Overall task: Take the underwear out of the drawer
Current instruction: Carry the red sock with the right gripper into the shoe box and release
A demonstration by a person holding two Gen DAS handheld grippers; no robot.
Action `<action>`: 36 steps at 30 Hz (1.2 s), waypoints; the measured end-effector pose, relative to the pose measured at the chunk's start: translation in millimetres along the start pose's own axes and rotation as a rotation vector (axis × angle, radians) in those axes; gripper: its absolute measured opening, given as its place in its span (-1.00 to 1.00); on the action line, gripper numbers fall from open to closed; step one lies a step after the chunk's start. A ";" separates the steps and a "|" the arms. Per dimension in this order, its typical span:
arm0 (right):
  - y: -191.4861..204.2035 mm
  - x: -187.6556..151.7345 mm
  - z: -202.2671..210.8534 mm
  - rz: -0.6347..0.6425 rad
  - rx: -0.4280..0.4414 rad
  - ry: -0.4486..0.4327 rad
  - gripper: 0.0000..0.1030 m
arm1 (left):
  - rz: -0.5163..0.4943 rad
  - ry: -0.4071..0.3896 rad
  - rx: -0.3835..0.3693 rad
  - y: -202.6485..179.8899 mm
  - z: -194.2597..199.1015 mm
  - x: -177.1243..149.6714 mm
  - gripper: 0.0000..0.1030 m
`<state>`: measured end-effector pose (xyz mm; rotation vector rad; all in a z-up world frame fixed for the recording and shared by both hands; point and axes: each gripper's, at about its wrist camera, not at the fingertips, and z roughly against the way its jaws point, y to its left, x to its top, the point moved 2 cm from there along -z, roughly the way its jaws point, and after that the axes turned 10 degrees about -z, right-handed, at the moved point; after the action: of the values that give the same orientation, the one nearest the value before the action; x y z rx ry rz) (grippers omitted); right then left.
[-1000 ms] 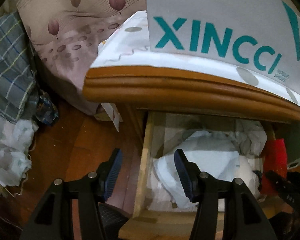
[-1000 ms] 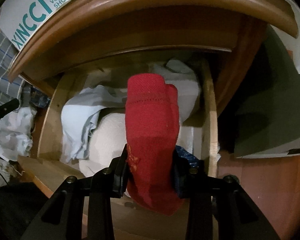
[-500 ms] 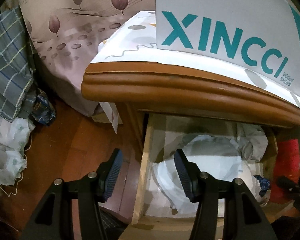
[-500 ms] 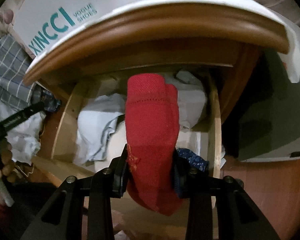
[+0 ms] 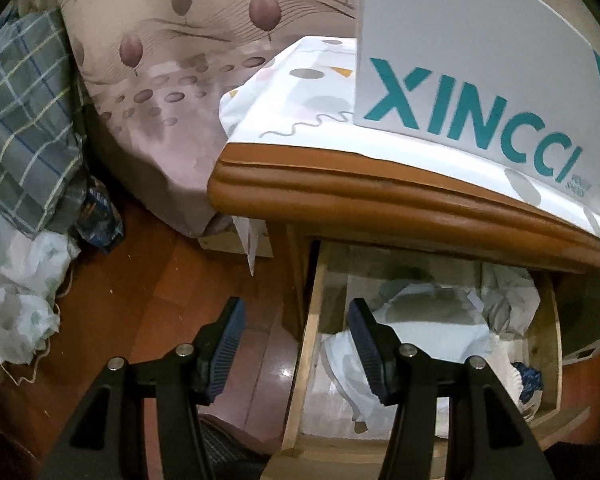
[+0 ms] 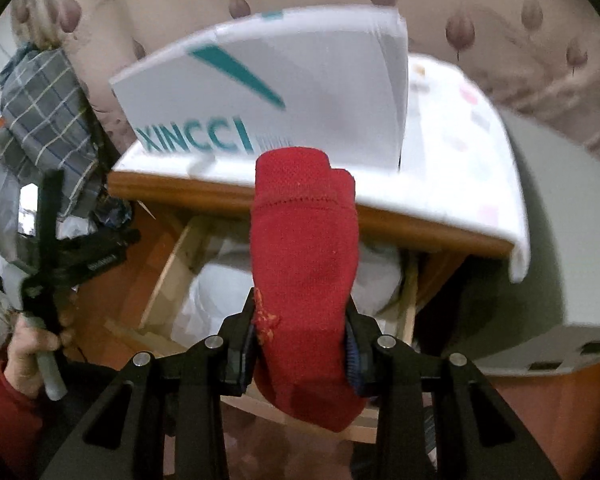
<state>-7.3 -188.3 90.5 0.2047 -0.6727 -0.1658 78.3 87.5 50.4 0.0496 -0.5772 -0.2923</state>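
**Red underwear clear of the drawer**

The right tongs point(image 6: 300, 344) are clamped on the red underwear point(image 6: 304, 264), held above the open drawer point(image 5: 300, 360). The left tongs point(image 5: 296, 348) hang apart, empty. Next, I'd say: carry it aside and set it down.

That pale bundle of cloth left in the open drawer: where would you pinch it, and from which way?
I'd come from above, since the drawer walls block the sides and the cabinet top overhangs the back. Pinch the raised fold at the front of the pale cloth, just ahead of the open left gripper; it bunches up enough for fingers to straddle.
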 end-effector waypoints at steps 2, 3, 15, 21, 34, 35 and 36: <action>5.8 12.7 13.7 0.019 -0.001 -0.023 -0.35 | 0.029 0.012 -0.016 5.8 -2.0 -0.9 0.07; 9.2 20.7 21.6 0.024 0.004 -0.035 -0.35 | 0.041 0.016 -0.021 8.2 -2.5 -1.1 0.07; 51.7 137.8 65.2 0.108 0.010 -0.179 -0.35 | 0.109 0.033 -0.057 20.9 -3.2 -1.1 0.07; 53.7 186.1 31.9 0.105 -0.049 -0.153 -0.35 | 0.123 0.044 -0.065 24.7 -5.7 -1.5 0.07; 35.1 211.6 -66.7 0.083 -0.211 0.052 -0.33 | 0.122 0.078 -0.076 24.3 -12.8 -4.0 0.07; 32.9 210.5 -69.8 0.081 -0.218 0.060 -0.32 | 0.123 0.081 -0.081 24.0 -13.2 -4.0 0.07; 31.2 210.0 -73.6 0.081 -0.225 0.070 -0.30 | 0.124 0.082 -0.086 23.6 -13.4 -4.1 0.07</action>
<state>203.7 -194.0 167.7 -0.0323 -0.5867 -0.1547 88.4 110.9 40.0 -0.0564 -0.4837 -0.1931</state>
